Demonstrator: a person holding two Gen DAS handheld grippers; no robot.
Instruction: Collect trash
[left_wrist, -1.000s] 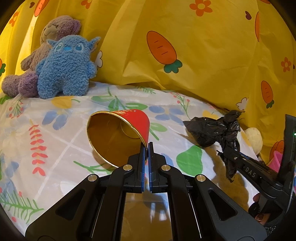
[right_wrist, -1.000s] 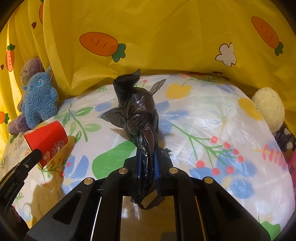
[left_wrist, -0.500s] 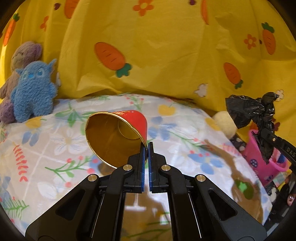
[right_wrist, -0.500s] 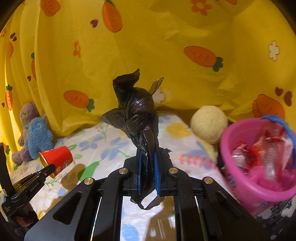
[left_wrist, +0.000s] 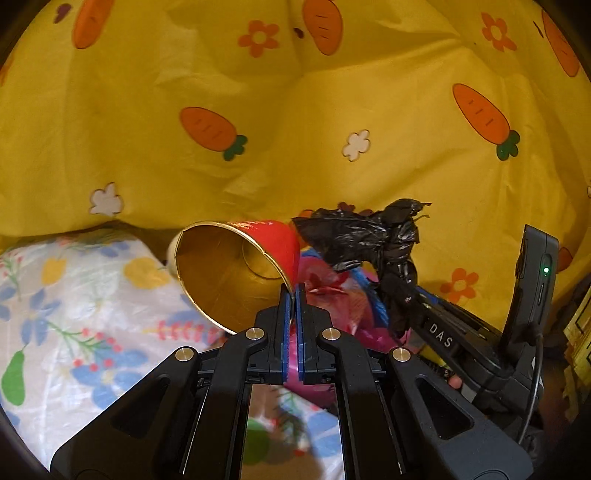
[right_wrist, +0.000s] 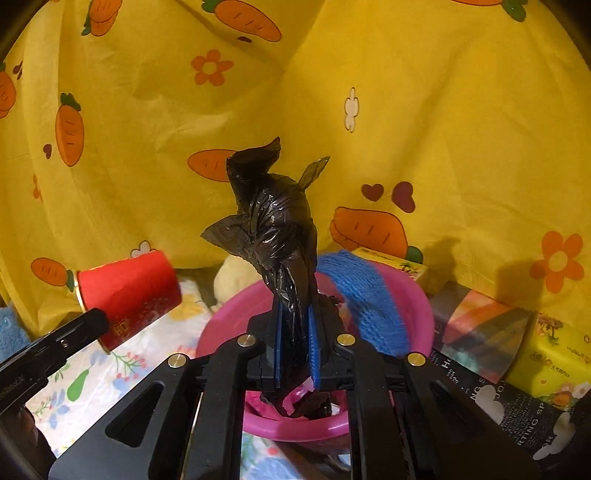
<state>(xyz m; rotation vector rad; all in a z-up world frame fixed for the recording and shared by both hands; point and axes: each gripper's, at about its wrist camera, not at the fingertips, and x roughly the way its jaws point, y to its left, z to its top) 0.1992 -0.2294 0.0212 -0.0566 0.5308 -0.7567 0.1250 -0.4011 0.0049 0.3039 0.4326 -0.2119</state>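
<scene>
My left gripper (left_wrist: 291, 295) is shut on the rim of a red paper cup (left_wrist: 236, 269) with a gold inside, held sideways in the air. The same red cup (right_wrist: 129, 295) shows at the left of the right wrist view. My right gripper (right_wrist: 293, 314) is shut on a crumpled black plastic bag (right_wrist: 277, 229), which stands up from its jaws. Just beyond and below it is a pink bucket (right_wrist: 417, 295) with a blue handle (right_wrist: 365, 295) and wrappers inside. In the left wrist view the black bag (left_wrist: 369, 240) hangs to the right of the cup, the pink bucket (left_wrist: 373, 336) mostly hidden behind them.
A yellow carrot-print sheet (right_wrist: 406, 110) hangs behind everything. The floral bedcover (left_wrist: 74, 314) lies at lower left. A cream plush ball (right_wrist: 232, 277) sits beside the bucket. Boxes, a yellow tissue pack (right_wrist: 546, 362) and a dark book (right_wrist: 498, 406) crowd the right.
Both grippers have swung to the right across the bed with the cup and the bag. The plush toys have left the view and the pink bucket now sits right under the right gripper.
</scene>
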